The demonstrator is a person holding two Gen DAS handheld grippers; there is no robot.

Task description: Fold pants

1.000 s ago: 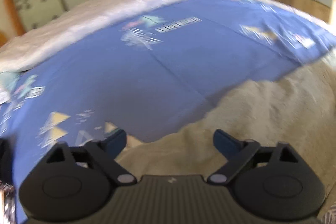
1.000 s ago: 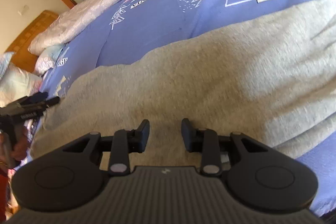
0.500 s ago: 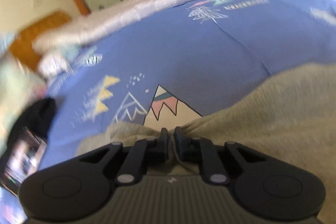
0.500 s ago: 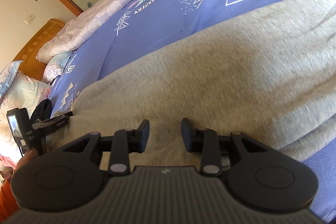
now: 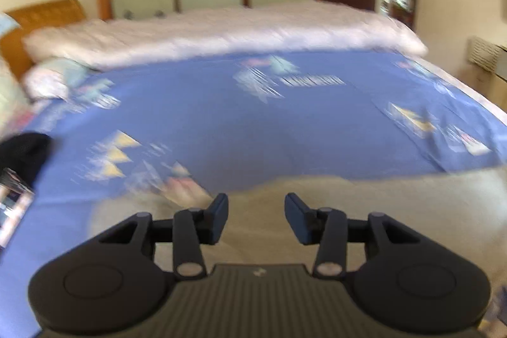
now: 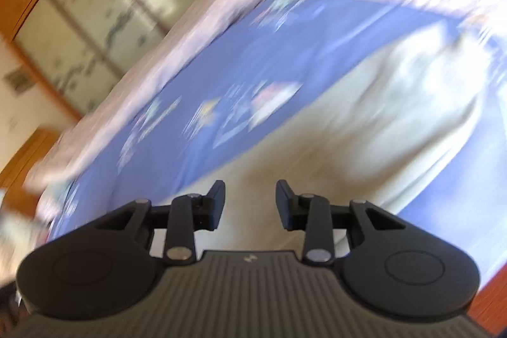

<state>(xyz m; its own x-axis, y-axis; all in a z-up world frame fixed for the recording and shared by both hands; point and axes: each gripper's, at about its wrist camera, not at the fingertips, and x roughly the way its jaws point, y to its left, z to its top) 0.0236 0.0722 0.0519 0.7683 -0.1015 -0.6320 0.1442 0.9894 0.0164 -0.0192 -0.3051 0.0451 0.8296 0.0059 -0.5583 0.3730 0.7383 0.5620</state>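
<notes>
Left wrist view first: the left gripper (image 5: 256, 217) hangs over the near edge of the bed with its jaws partway apart. They've just been opening and there's nothing between them, just a clear gap. The beige pants (image 5: 364, 211) lie right below and ahead, a wide band running off to the right along the near side of the blue bedsheet (image 5: 253, 129). Their left end stops a little left of the jaws, so the long axis looks left-right here. Everything's pretty blurry though.

Right wrist view: the right gripper (image 6: 250, 205) also has its jaws partly apart and empty. The pants (image 6: 364, 132) stretch from under the jaws away to the far right, where a lumpy bunched end sits. So that far end looks like the right hand's to grab; the left hand is nearer the other end.
</notes>
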